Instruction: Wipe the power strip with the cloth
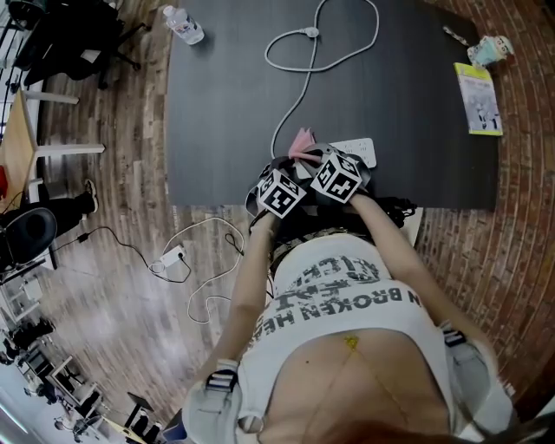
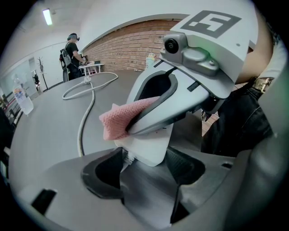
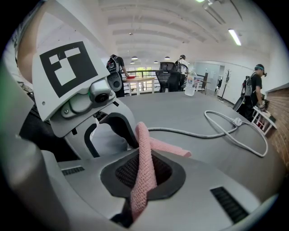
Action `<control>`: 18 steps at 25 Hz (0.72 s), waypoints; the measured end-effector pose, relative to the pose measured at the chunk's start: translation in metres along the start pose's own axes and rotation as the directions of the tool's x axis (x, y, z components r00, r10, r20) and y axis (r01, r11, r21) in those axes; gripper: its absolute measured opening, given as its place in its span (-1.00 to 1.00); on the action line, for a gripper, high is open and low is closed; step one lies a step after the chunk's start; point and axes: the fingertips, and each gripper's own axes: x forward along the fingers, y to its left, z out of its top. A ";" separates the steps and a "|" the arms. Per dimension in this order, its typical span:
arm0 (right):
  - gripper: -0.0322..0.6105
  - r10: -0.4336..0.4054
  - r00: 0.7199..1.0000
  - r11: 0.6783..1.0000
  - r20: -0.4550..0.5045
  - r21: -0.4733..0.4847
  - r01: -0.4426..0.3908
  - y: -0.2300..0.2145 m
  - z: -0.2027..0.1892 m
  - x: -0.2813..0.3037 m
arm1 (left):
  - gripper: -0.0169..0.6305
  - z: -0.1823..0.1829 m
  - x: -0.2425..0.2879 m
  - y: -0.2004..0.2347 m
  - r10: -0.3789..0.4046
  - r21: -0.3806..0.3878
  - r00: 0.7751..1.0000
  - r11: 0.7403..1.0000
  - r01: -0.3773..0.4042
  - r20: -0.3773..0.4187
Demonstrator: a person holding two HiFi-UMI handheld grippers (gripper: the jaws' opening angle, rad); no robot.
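Observation:
The white power strip [image 2: 145, 145] lies at the near edge of the black table [image 1: 225, 95], and my left gripper [image 2: 146, 164] is shut on its near end. Its grey cable [image 1: 295, 100] loops away to a plug [image 1: 310, 33] at the far side. My right gripper [image 3: 143, 178] is shut on the pink cloth [image 3: 145, 158], whose free end drapes onto the table. In the left gripper view the cloth [image 2: 119, 121] rests on top of the strip, under the right gripper's fingers [image 2: 158, 115]. From the head view both marker cubes [image 1: 279, 192] sit close together over the strip [image 1: 361, 149].
A water bottle [image 1: 184, 24] stands at the table's far left corner. A yellow-green booklet [image 1: 479, 98] and a small pale object [image 1: 492, 49] lie at the far right. On the wooden floor to the left lie a cable with a white adapter [image 1: 172, 257] and chairs [image 1: 35, 227]. People stand at desks in the background.

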 end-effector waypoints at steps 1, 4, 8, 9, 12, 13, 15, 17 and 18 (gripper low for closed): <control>-0.85 -0.001 1.000 1.000 -0.001 0.002 0.001 -0.001 -0.001 -0.001 | -0.06 0.000 0.000 0.000 -0.001 0.000 1.000 1.000 0.001 -0.001; -0.85 -0.005 1.000 1.000 -0.002 0.012 0.005 -0.003 -0.004 -0.004 | -0.06 0.000 0.000 0.000 -0.001 0.000 1.000 1.000 0.001 -0.001; -0.85 -0.010 1.000 1.000 -0.001 0.025 0.010 -0.006 -0.010 -0.008 | -0.06 0.000 0.001 -0.002 0.000 -0.002 1.000 1.000 0.000 -0.002; -0.85 -0.011 1.000 1.000 -0.002 0.027 0.011 -0.007 -0.010 -0.009 | -0.06 0.000 0.001 -0.002 0.000 -0.002 1.000 1.000 0.000 -0.002; -0.85 -0.014 1.000 0.999 -0.006 0.030 0.014 -0.009 -0.012 -0.011 | -0.06 0.000 0.001 -0.001 -0.001 -0.002 1.000 1.000 0.001 -0.003; -0.85 -0.015 1.000 0.999 -0.008 0.031 0.016 -0.009 -0.013 -0.011 | -0.06 0.000 0.001 -0.001 0.000 -0.001 1.000 1.000 0.000 -0.002; -0.85 -0.020 1.000 0.999 -0.008 0.035 0.020 -0.011 -0.015 -0.013 | -0.06 -0.001 0.001 -0.001 0.000 -0.001 1.000 1.000 0.000 0.000; -0.85 -0.025 1.000 0.999 -0.008 0.042 0.026 -0.013 -0.018 -0.016 | -0.06 -0.001 0.002 -0.001 0.001 -0.001 1.000 1.000 -0.001 0.000; -0.85 -0.028 1.000 0.999 -0.009 0.046 0.029 -0.014 -0.020 -0.017 | -0.06 0.000 0.002 -0.002 0.002 -0.001 1.000 1.000 -0.002 0.000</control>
